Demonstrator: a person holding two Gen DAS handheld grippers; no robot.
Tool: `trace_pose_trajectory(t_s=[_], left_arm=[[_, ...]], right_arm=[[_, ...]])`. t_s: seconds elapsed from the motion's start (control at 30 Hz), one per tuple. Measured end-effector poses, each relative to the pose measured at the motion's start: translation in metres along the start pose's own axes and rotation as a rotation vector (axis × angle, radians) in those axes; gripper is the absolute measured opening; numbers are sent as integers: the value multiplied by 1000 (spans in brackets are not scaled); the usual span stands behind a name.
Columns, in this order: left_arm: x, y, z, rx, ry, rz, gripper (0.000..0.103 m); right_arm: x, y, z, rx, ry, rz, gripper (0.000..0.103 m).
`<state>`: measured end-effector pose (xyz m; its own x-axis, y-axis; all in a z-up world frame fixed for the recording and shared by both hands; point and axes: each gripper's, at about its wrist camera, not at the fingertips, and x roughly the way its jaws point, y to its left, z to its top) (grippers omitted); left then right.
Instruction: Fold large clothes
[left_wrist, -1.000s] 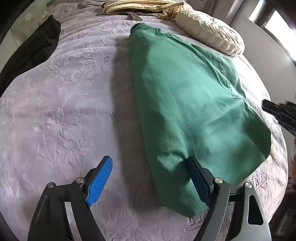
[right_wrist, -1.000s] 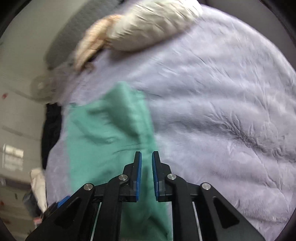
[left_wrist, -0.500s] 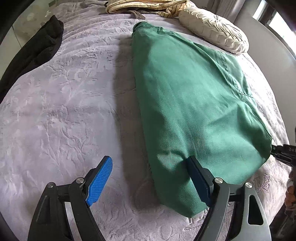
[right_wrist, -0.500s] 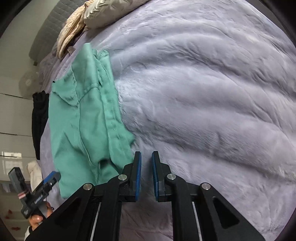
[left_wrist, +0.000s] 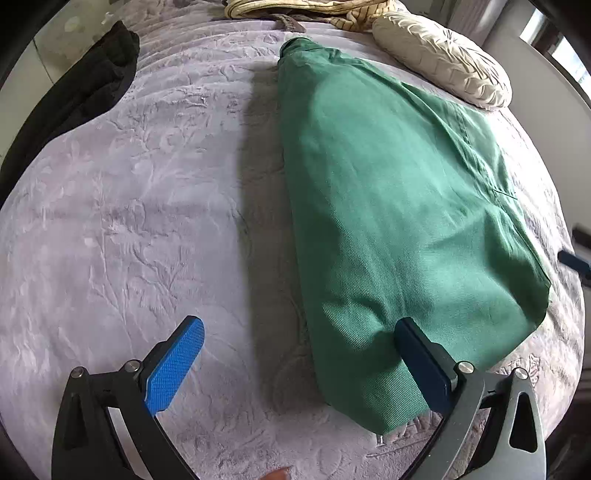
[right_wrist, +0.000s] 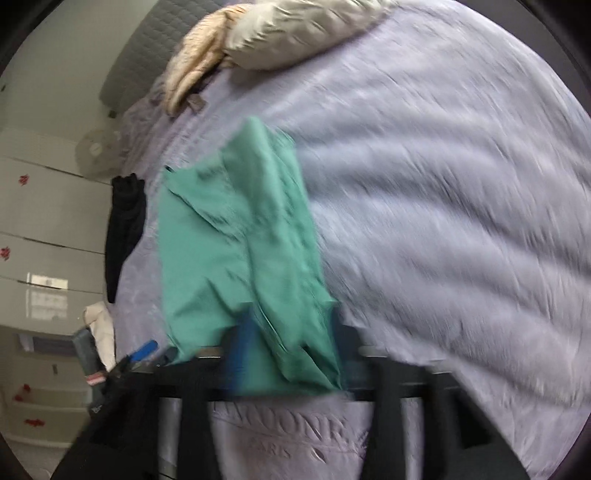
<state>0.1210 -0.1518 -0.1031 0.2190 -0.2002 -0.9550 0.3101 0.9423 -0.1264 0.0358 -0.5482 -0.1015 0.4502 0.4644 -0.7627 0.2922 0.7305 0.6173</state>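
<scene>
Green trousers (left_wrist: 388, 206) lie folded lengthwise on the lavender bedspread (left_wrist: 129, 221), running from near the pillows toward me. My left gripper (left_wrist: 295, 358) is open just above the bed, its right finger over the trousers' near end, its left finger over bare bedspread. In the blurred right wrist view the trousers (right_wrist: 236, 240) reach down between the fingers of my right gripper (right_wrist: 288, 358), which is open around their near end. The right gripper's tip also shows in the left wrist view (left_wrist: 574, 260), beside the trousers' right corner.
A cream pillow (left_wrist: 439, 59) and a striped cloth (left_wrist: 303, 7) lie at the head of the bed. A black garment (left_wrist: 81, 88) lies at the left edge. A white drawer unit (right_wrist: 37, 258) and a fan (right_wrist: 96, 149) stand beyond the bed.
My right gripper has opened and swung back over the trousers' near end, its view now blurred. The left gripper has stayed open over the near end, moving slightly toward me.
</scene>
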Motion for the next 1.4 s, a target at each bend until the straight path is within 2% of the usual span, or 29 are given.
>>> trace_pose_trajectory(t_s=[0.13,0.4,0.5,0.6,0.63,0.67,0.73,0.87,0.97,1.0,1.1,1.17,1.23,1.3,1.33,1.37,1.4], left_arm=[[-2,3,3,-27,1,-2,103],[-6,15,24,-77,7,-91,103],[3,19,33,-84,33,-172,103],[17,21,40,-90,60,-255,103],[20,20,42,-95,67,-273,103],[26,21,43,-107,77,-293,103],[37,22,44,-127,95,-333,103],[52,19,43,-150,120,-416,103],[56,9,45,-141,128,-446,103],[58,4,46,-130,131,-457,103],[69,-10,45,-85,153,-427,103],[75,-13,43,-77,153,-425,103],[75,-14,44,-78,154,-430,102],[66,-16,43,-58,130,-422,83],[61,-13,42,-49,119,-420,78],[53,-11,41,-38,100,-428,69],[48,-9,40,-36,90,-437,60]], right_arm=[[10,14,17,-53,13,10,68],[59,8,37,-37,95,25,68],[69,0,43,-16,97,48,68],[77,-12,55,21,85,93,68],[85,-22,64,57,82,141,68],[85,-22,64,57,82,141,69],[103,-34,77,108,121,230,69],[123,-39,87,125,168,278,70],[137,-28,95,99,194,332,70],[142,-17,100,76,197,405,70],[148,-12,103,59,200,409,73],[165,-20,108,107,209,399,72],[168,-24,109,139,204,409,68],[170,-30,109,197,193,419,44],[171,-30,108,209,194,429,30],[170,-30,106,214,188,442,22],[168,-28,105,216,183,456,20]])
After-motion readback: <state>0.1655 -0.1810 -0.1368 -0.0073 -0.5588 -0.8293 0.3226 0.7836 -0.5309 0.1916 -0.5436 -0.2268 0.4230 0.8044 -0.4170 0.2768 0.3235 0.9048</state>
